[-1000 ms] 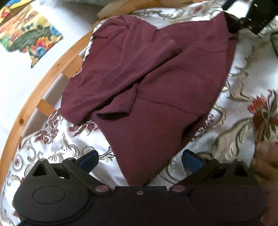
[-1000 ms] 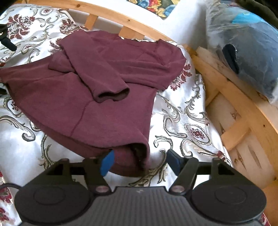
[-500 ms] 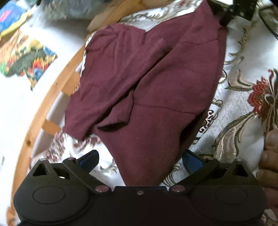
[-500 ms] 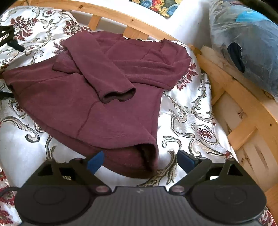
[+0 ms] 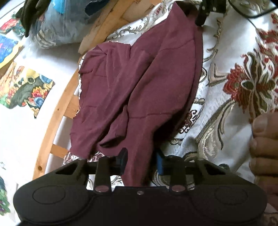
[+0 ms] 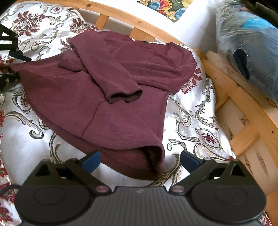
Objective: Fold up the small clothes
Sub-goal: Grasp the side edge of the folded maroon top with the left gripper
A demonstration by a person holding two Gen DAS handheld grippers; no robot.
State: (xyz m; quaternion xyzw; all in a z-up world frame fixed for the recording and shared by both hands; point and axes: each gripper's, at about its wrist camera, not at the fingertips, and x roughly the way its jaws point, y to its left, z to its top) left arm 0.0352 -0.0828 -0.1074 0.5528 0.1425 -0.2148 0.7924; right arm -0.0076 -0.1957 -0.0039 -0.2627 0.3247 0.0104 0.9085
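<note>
A maroon long-sleeved garment (image 5: 139, 83) (image 6: 107, 111) lies spread on a floral satin bedspread (image 5: 225, 60), one sleeve (image 6: 111, 76) folded across its front. My left gripper (image 5: 141, 162) has a bottom hem corner between its blue pads. Its jaws are closing, with a thin gap still at the right pad. My right gripper (image 6: 139, 160) sits at the other hem corner. Its jaws are opening wide and the bunched hem lies between the fingers untouched. Each gripper shows in the other's view: the right gripper (image 5: 206, 10) at the top, the left gripper (image 6: 8, 45) at the far left.
A curved wooden bed frame (image 5: 57, 111) (image 6: 243, 97) rims the bedspread behind the garment. A plastic-wrapped bundle of blue cloth (image 6: 252, 43) rests beyond the frame. The fingers of a person's hand (image 5: 265, 139) show at the right edge of the left wrist view.
The left gripper's jaws went from wide apart to close around the hem corner, and the gripper rolled and moved in. The right gripper's jaws spread wider; it stayed put.
</note>
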